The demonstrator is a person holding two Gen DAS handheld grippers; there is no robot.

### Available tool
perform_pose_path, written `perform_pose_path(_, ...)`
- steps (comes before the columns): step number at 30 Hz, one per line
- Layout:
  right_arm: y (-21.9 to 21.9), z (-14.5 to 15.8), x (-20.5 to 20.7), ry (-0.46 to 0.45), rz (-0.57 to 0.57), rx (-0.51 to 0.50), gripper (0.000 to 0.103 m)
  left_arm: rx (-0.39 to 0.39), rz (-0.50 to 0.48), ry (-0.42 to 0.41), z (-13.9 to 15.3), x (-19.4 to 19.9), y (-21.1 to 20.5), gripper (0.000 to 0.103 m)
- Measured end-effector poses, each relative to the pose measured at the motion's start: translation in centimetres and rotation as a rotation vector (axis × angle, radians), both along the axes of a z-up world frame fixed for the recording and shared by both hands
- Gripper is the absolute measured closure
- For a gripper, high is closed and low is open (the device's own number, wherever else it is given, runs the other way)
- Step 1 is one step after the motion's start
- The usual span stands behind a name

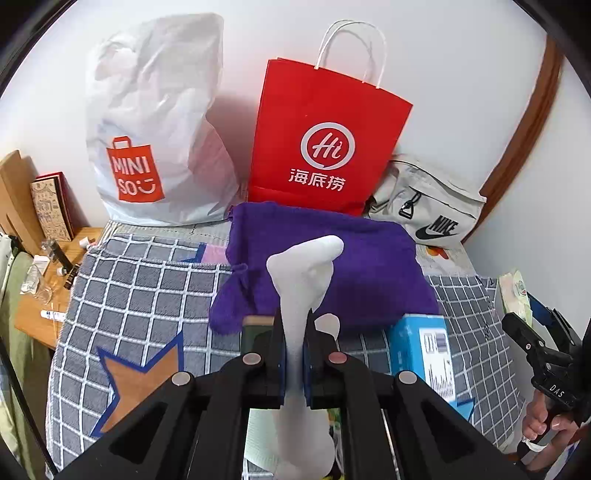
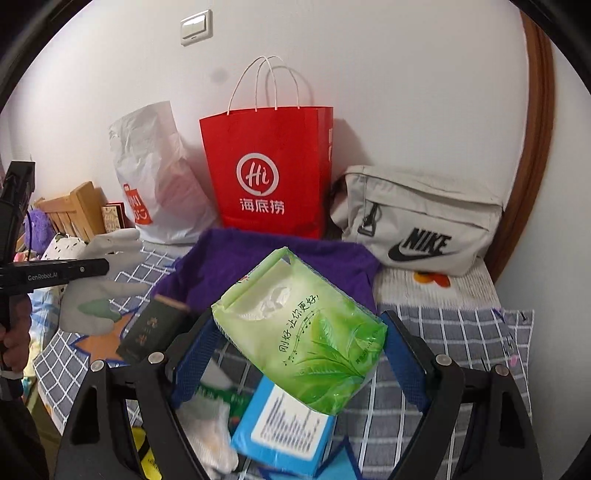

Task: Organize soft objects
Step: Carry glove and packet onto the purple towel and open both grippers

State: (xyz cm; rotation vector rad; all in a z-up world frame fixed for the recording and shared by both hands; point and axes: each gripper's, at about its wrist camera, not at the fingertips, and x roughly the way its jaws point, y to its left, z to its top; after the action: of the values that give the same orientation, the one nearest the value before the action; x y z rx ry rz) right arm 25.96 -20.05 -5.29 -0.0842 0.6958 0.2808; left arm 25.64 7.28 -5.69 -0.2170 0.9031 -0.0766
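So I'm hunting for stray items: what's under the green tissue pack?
Under the green tissue pack held by the right hand-held gripper lies a blue box; its upper end is covered.

White wall (image 2: 406, 92), wooden door frame (image 2: 535, 147)

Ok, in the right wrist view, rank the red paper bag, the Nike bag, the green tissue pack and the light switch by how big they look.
1. red paper bag
2. Nike bag and green tissue pack: alike, and the pack is much nearer the camera, so unranked
3. light switch

Red paper bag (image 1: 328, 136), Miniso bag (image 1: 155, 125), perhaps bottles on the side table (image 1: 40, 314).
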Motion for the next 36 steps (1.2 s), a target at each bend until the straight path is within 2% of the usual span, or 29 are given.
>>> perform_pose_path(9, 0.9, -2.3, 6.4, 0.048, 0.019, 0.005, 0.017, -0.009, -0.015, 0.035, -1.8, 5.6, -0.4, 0.096)
perform_pose_path(22, 1.5, -6.7, 15.1, 0.103, 0.05, -0.065, 0.017, -0.036, -0.055, 0.128, -6.3, 13.9, -1.9, 0.096)
perform_pose_path(31, 1.8, -11.3, 18.3, 0.205, 0.071, -0.094, 0.017, -0.062, -0.065, 0.192, -9.6, 18.4, -2.2, 0.096)
perform_pose_path(36, 1.9, -12.7, 18.9, 0.23, 0.075, -0.121, 0.017, -0.055, -0.066, 0.192, -10.8, 19.4, -2.1, 0.096)
